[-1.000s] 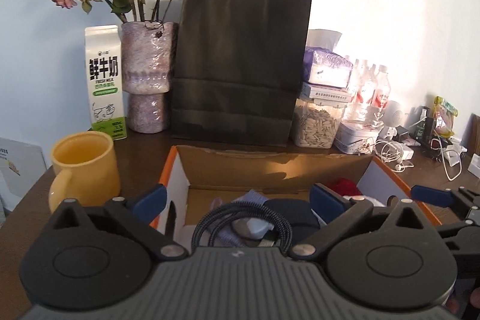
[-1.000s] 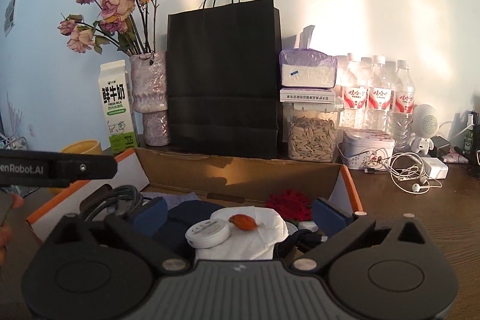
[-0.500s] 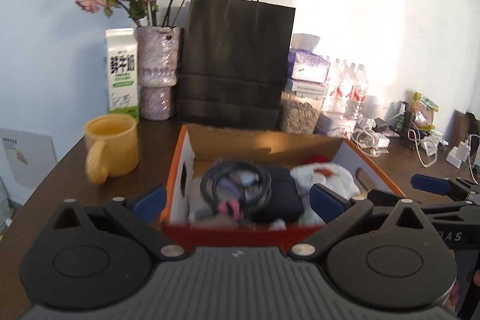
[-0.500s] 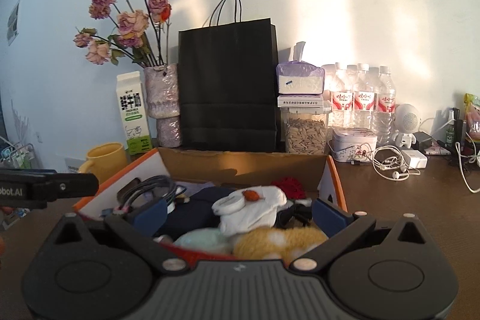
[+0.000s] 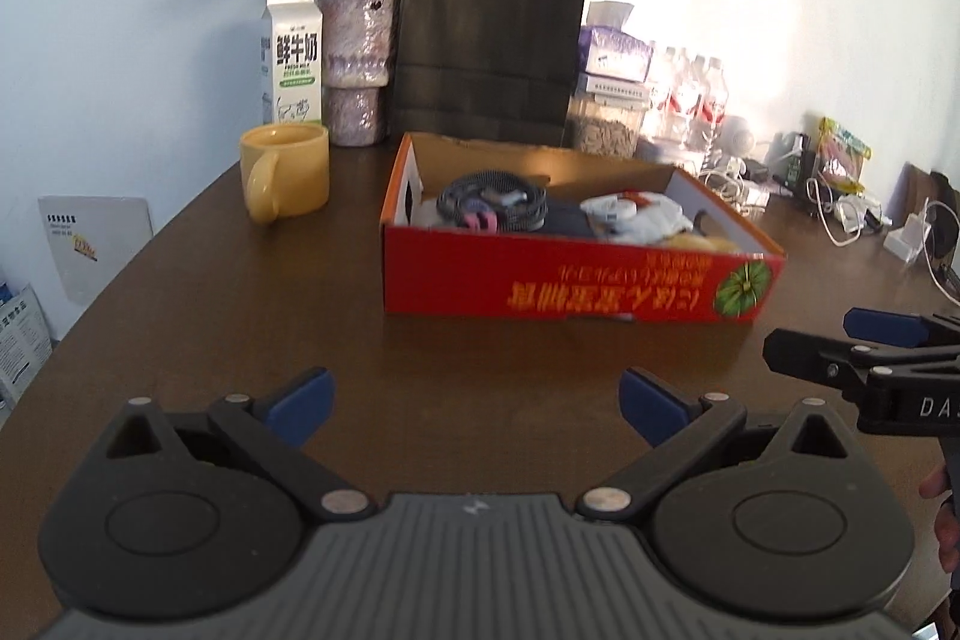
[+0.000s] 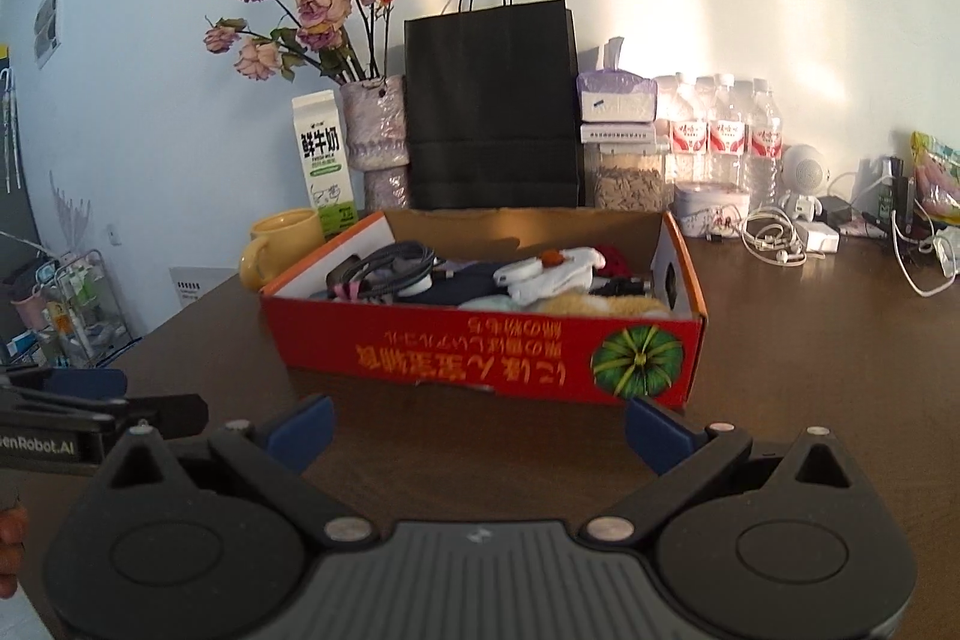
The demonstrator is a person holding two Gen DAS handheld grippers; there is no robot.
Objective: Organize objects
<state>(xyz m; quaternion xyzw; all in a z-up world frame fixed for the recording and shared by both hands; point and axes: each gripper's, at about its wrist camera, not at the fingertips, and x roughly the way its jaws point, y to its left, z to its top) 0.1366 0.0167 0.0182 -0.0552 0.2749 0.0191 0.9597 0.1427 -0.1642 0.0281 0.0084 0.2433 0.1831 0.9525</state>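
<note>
Red cardboard box (image 6: 480, 334) sits mid-table, packed with a coiled cable (image 6: 384, 265), socks and small items. The left gripper (image 5: 474, 403) and right gripper (image 6: 477, 430) hover before it, jaws spread and empty, likely because sorting looks finished.

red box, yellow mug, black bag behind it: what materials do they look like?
Red box: printed cardboard; a raw brown inner wall shows and the flaps are folded. Matte.
Yellow mug: probably glazed ceramic; thick wall, soft sheen, though plastic can't be ruled out.
Black bag: likely matte paper; it stands stiff with sharp creases and thin cord handles.
</note>
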